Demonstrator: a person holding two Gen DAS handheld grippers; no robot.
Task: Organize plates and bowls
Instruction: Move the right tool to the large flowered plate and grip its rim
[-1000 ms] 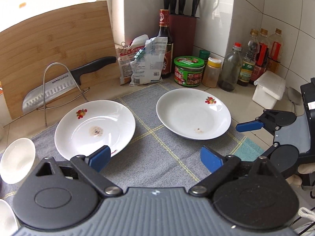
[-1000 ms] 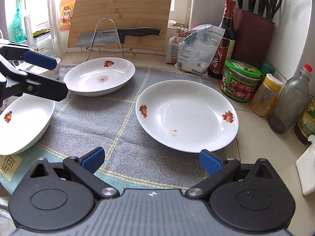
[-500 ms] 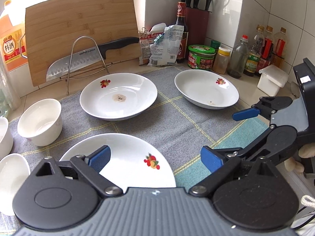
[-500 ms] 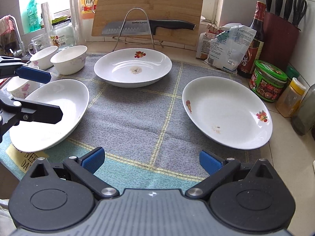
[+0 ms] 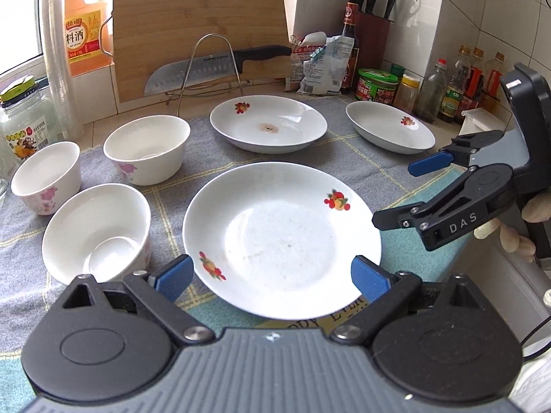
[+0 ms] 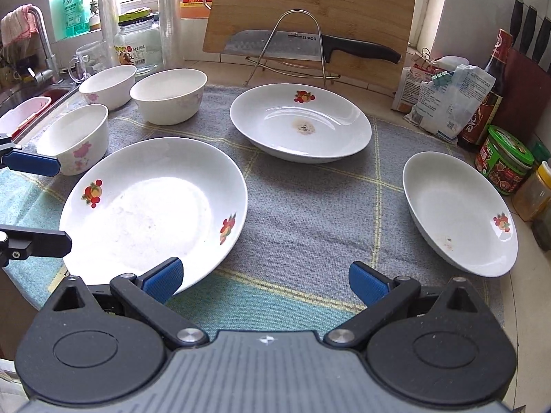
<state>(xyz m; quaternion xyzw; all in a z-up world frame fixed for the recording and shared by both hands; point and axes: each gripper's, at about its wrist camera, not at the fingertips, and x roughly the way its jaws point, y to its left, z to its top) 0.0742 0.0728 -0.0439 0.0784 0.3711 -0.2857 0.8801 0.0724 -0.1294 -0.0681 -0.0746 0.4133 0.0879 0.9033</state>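
A: Both sets of fingers are spread wide and empty. The left gripper hangs over the near white ceramic plate with red fruit prints; the right gripper hovers over the grey checked cloth.

B: And the rest?

A: A stained white plate lies far centre, another white plate to the right, three white flowered bowls at left.

B: The risk?

A: Probably a glazed rim slipping from the blue pads, or the two grippers colliding over that near plate.
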